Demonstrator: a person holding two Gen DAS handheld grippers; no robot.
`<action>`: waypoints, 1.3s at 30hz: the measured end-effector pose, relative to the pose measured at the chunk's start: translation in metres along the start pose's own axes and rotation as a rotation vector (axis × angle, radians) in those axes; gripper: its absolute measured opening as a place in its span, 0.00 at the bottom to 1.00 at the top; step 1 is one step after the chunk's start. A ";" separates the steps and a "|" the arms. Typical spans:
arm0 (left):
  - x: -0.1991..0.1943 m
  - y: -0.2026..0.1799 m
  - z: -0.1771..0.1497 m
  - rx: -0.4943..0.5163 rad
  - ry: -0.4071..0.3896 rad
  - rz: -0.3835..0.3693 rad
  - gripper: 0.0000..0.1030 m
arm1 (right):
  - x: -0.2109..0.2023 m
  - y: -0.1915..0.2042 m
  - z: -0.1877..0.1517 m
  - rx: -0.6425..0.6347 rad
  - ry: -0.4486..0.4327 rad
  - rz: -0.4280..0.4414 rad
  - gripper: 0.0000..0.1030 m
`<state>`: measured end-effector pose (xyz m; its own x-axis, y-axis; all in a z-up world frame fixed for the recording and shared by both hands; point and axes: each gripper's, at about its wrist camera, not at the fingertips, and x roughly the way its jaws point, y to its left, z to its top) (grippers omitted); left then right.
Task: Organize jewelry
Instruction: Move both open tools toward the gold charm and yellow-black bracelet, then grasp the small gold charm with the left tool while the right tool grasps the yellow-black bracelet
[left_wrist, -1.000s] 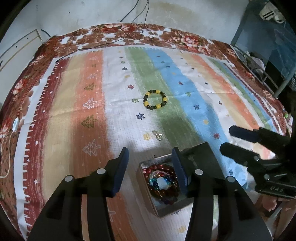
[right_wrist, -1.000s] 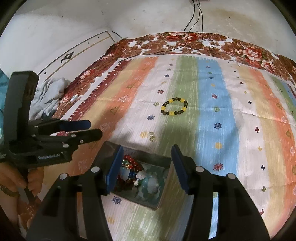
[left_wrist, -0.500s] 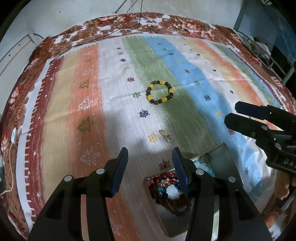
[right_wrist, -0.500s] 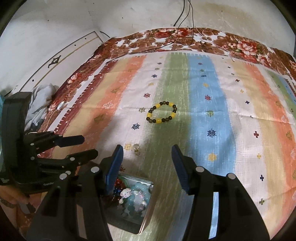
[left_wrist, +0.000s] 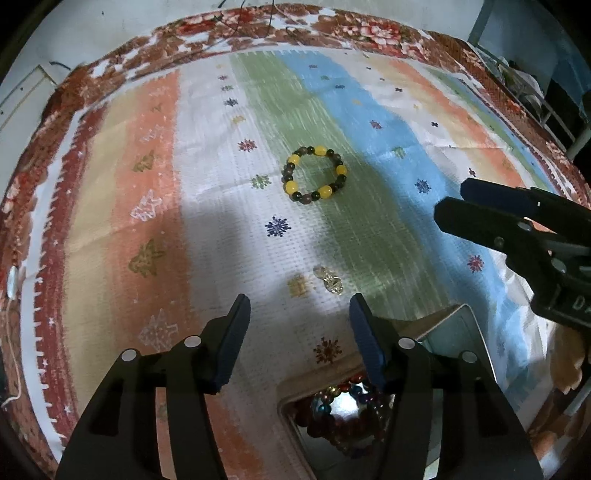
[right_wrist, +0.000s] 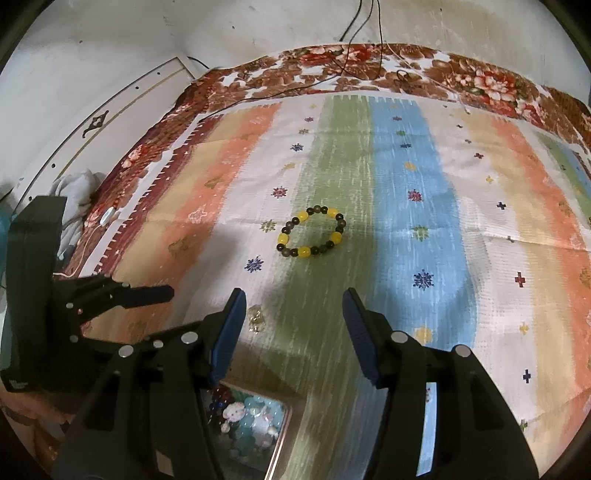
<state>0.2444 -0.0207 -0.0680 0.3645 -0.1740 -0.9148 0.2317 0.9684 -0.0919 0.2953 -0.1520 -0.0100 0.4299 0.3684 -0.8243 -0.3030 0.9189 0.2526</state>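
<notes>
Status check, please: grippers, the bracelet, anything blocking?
Left gripper and right gripper open, empty. Yellow-and-dark bead bracelet lies loose on the cloth, ahead. Small gold trinket nearer; path clear.

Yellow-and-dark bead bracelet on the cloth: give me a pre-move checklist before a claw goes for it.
1. Bead bracelet lies flat, alone on the green stripe: ok.
2. Right claw open, empty: ok.
3. Left claw open, empty: ok.
4. Small gold trinket lies apart from the bracelet: ok.
5. Jewelry box open, pieces already inside: ok.
6. Room left in the box: cannot tell.
</notes>
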 end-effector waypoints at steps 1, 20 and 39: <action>0.002 0.000 0.001 -0.003 0.004 0.000 0.54 | 0.003 -0.002 0.002 0.006 0.005 0.001 0.54; 0.046 -0.007 0.014 -0.038 0.130 -0.012 0.55 | 0.058 -0.025 0.027 0.037 0.082 -0.036 0.54; 0.070 -0.007 0.026 -0.075 0.205 -0.073 0.35 | 0.104 -0.031 0.050 0.008 0.143 -0.055 0.54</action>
<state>0.2916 -0.0447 -0.1209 0.1566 -0.2120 -0.9646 0.1802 0.9664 -0.1832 0.3921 -0.1351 -0.0786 0.3202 0.2944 -0.9004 -0.2751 0.9384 0.2090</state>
